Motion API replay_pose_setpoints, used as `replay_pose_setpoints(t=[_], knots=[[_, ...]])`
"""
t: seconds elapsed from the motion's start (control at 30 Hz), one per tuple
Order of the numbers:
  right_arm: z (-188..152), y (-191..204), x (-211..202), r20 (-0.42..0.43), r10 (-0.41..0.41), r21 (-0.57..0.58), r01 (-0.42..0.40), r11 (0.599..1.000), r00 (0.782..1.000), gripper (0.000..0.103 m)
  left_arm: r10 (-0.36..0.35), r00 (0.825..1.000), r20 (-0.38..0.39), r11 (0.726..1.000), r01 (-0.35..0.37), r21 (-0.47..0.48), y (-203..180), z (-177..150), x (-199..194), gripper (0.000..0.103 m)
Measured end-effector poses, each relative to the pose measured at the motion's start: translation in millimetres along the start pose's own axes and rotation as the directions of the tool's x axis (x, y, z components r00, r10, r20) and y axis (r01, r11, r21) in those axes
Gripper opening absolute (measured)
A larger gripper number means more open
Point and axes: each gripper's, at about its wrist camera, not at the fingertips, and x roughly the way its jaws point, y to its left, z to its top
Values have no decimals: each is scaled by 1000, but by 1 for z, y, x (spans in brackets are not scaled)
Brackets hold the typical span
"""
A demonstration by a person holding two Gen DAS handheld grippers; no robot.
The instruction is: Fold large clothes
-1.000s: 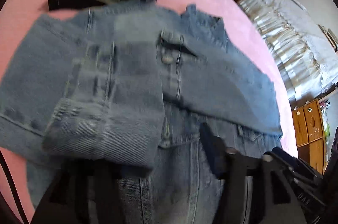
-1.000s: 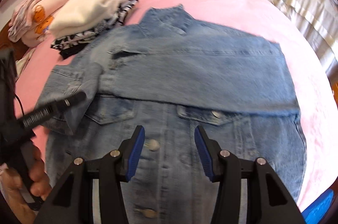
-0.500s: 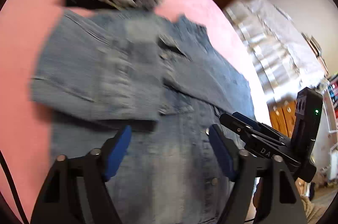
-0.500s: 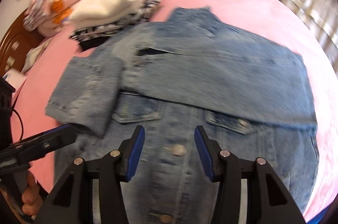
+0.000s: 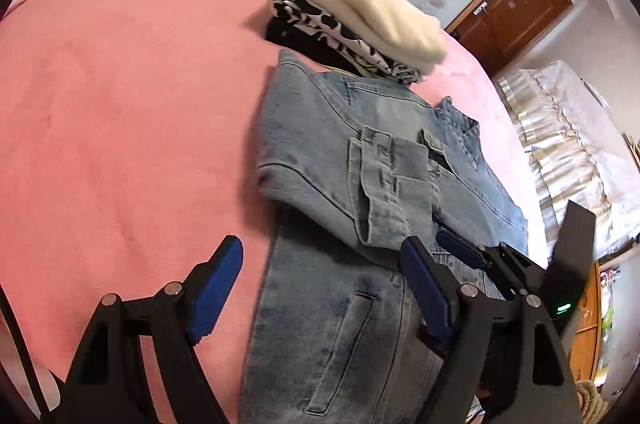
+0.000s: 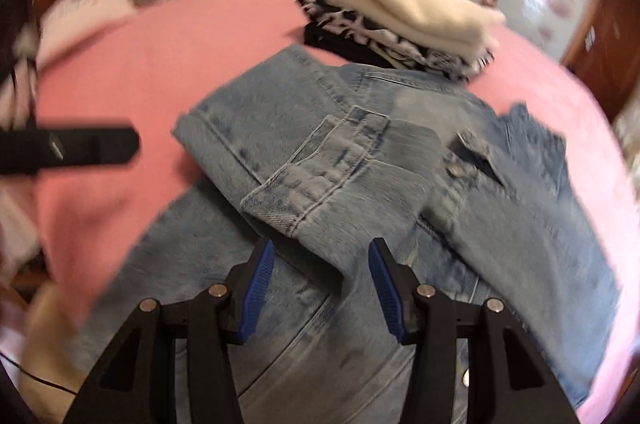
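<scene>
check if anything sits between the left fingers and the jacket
Nothing visible does. The left gripper is open right over the jacket edge, with only bare sheet and denim below. The folded pile lies beyond the jacket.

left tongs (image 5: 320, 288): open, empty | denim jacket (image 5: 360, 184): sleeve folded across

Jacket (image 5: 360, 184) – faded rough denim; bedcover (image 5: 140, 104) – matt pink cloth.

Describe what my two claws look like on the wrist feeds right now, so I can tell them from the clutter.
Both match: the left claw and right claw each have black angular frames with silver pivot pins and two blue ribbed pads. In the left feed, the other unit shows a green indicator light.
</scene>
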Motion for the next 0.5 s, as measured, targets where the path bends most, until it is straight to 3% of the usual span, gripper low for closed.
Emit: replay_pose_setpoints(t=[0.13, 0.17, 0.2, 0.23, 0.33, 0.5], knots=[[5, 13, 20, -18, -148, -118, 145, 982, 989, 49, -1, 1000, -6, 1000, 1, 1, -1, -1, 1, 80], [6, 12, 24, -24, -162, -128, 157, 979, 987, 43, -2, 1000, -7, 1000, 2, 3, -1, -1, 1, 80], [9, 6, 25, -33, -143, -105, 139, 985, 989, 12, -3, 1000, -8, 1000, 3, 6, -3, -2, 1, 80], [10, -2, 22, -40, -121, -63, 118, 991, 992, 7, -3, 1000, -8, 1000, 3, 8, -4, -2, 1, 80], [17, -47, -6, 26, -60, 142, 55, 988, 998, 7, -2, 1000, -7, 1000, 3, 18, -8, -3, 0, 80], [-15, -135, -60, 119, -34, 445, -23, 895, 992, 7, -11, 1000, -18, 1000, 12, 29, -13, -6, 4, 80]])
